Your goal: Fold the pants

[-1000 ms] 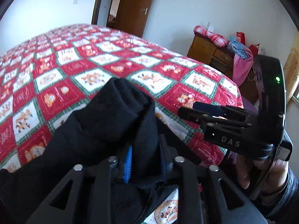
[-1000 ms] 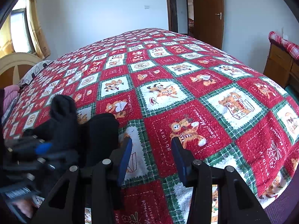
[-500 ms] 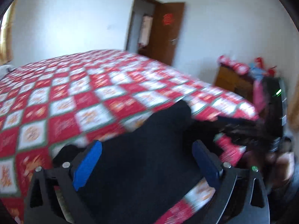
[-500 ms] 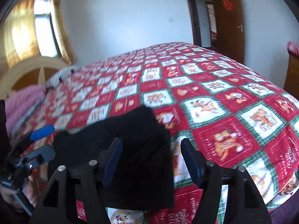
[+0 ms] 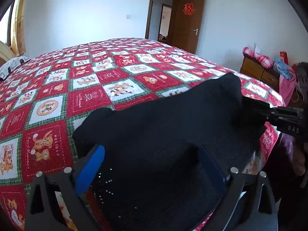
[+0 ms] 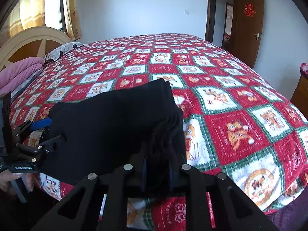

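Observation:
Black pants (image 5: 163, 125) lie folded in a thick bundle on the bed near its front edge. My left gripper (image 5: 152, 165) stands wide open over the bundle's left end, its blue pads (image 5: 90, 171) on either side of the cloth without pressing it. In the right wrist view the left gripper (image 6: 52, 130) shows at the pants' (image 6: 115, 121) left edge. My right gripper (image 6: 156, 165) is closing on the stacked layers at the pants' right end, and the cloth fills the gap between its pads. The left wrist view shows the right gripper (image 5: 248, 105) reaching into that end.
A red, white and green patchwork quilt (image 5: 86, 96) covers the bed. A wooden dresser (image 5: 258, 71) piled with clothes stands to the right, near an open brown door (image 5: 188, 19). A headboard (image 6: 28, 44) and pink bedding (image 6: 19, 73) are on the left. A person's hand (image 6: 7, 179) holds the left gripper.
The left gripper let go of the bunched pants and opened wide, and the pants now lie flatter. The right gripper moved onto the pants' right end and closed on the layers.

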